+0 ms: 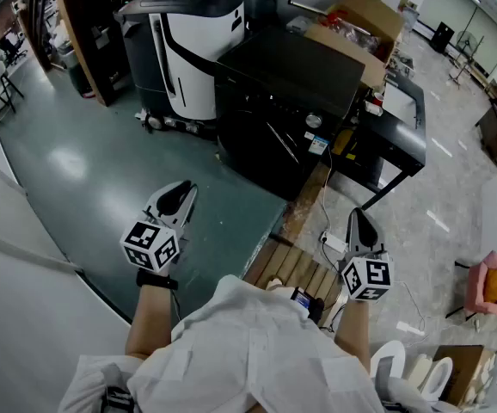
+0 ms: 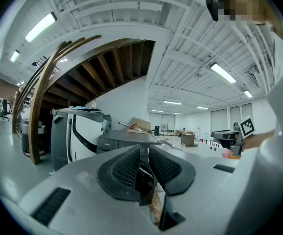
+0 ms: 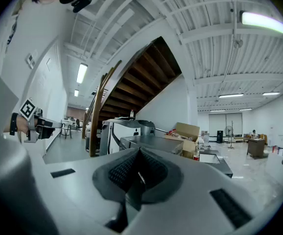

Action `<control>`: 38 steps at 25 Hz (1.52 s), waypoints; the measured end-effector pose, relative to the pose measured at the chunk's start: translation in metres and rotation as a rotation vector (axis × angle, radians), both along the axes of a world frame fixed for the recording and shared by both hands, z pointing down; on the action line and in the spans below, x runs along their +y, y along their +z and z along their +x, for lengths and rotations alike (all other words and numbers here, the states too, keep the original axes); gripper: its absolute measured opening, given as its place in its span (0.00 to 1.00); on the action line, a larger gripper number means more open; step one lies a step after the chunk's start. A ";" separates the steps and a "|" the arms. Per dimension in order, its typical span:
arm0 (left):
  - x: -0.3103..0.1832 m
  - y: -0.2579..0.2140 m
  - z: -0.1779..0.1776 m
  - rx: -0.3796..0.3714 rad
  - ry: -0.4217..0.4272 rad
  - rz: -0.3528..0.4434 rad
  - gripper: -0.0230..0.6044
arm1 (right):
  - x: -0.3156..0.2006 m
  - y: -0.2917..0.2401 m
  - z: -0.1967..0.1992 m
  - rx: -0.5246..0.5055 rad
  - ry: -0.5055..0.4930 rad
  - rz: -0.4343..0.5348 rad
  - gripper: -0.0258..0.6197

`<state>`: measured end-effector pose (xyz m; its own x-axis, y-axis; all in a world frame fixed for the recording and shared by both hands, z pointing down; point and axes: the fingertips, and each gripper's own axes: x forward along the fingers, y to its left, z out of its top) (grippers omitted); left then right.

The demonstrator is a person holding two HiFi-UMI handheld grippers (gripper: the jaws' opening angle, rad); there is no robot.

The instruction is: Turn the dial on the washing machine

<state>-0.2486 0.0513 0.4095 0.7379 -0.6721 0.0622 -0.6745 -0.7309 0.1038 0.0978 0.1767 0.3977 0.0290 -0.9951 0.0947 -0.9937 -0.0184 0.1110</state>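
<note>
1. Washing machine (image 1: 287,76), black and box-shaped, is seen well ahead of both grippers. A small pale round knob on its front face is taken to be the dial (image 1: 315,120). The step in hand is judged to be the approach, since nothing has been touched yet.
2. Nearest the body, the left gripper (image 1: 180,193) is held low over the green floor. Its ribbed pads (image 2: 126,166) are parted by a narrow gap, and nothing is held between them.
3. The right gripper (image 1: 360,223) is held on the dial's side. Its pads (image 3: 123,169) are pressed together on nothing, so they would need to be opened before the knob is met.
4. Just ahead, a slatted wooden board (image 1: 293,265) and a white power strip (image 1: 332,242) with trailing cable are laid across the path. Footing should be checked here, and the cable should be left undisturbed.
5. At the machine, the right gripper is judged the better choice, as it is the closer one. The knob should be approached square to the front face, with one pad placed on each side.
6. A firm, centred pinch is advised, and the turn should be made about the knob's own axis. Slipping may be expected if only the rim is caught.
7. Farther off, the white and black copier (image 1: 188,50) and the cardboard box (image 1: 360,24) need not be involved.
</note>
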 end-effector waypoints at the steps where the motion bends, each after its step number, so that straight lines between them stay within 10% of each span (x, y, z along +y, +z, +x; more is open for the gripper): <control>1: 0.000 0.001 0.000 -0.001 0.001 -0.001 0.13 | 0.000 0.000 0.000 0.001 0.000 -0.003 0.04; 38: -0.082 0.029 0.030 0.005 -0.042 -0.072 0.13 | -0.109 0.031 0.009 -0.021 -0.146 -0.092 0.04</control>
<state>-0.2185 -0.0308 0.4386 0.7095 -0.6964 0.1077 -0.7037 -0.6925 0.1587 0.1068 0.0677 0.4288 -0.1180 -0.9757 0.1847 -0.9872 0.1354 0.0846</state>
